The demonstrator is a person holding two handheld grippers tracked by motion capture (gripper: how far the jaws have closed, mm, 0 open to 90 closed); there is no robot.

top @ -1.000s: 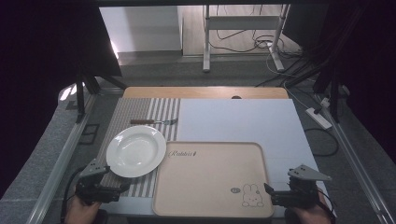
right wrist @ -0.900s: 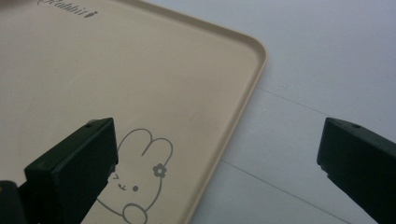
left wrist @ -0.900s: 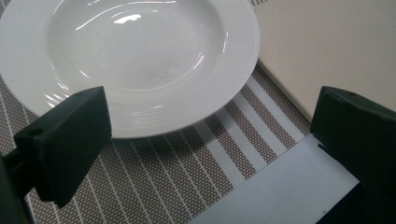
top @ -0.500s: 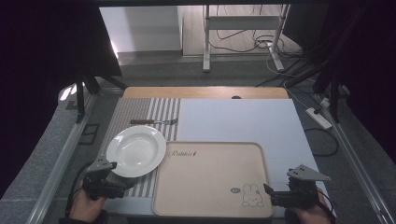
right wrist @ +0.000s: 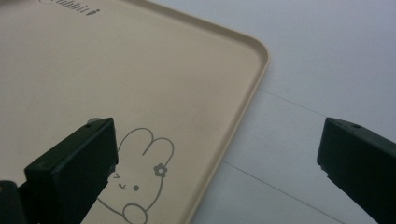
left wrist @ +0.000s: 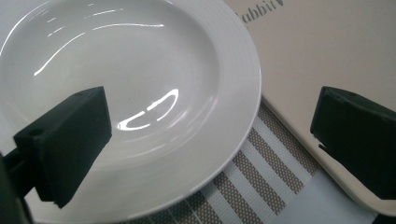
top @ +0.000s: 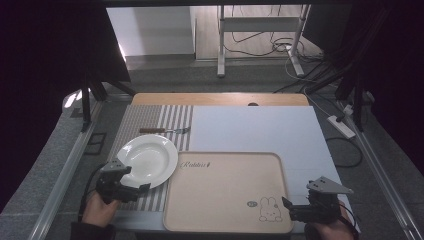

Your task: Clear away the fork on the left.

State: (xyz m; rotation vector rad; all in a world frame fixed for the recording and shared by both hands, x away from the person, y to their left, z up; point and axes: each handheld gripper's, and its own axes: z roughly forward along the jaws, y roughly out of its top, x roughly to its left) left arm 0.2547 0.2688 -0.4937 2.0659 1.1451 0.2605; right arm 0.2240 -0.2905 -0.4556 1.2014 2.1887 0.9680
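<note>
Nothing looks done yet. The left gripper gapes over the white plate's rim, gripping nothing. The right gripper, likewise spread, is empty by the beige tray.

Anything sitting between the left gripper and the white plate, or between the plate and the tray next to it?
Nothing visible. The left gripper is open at the white plate's near rim, nothing between them. The tray lies bare right beside the plate; the fork lies behind it on the striped mat.
</note>
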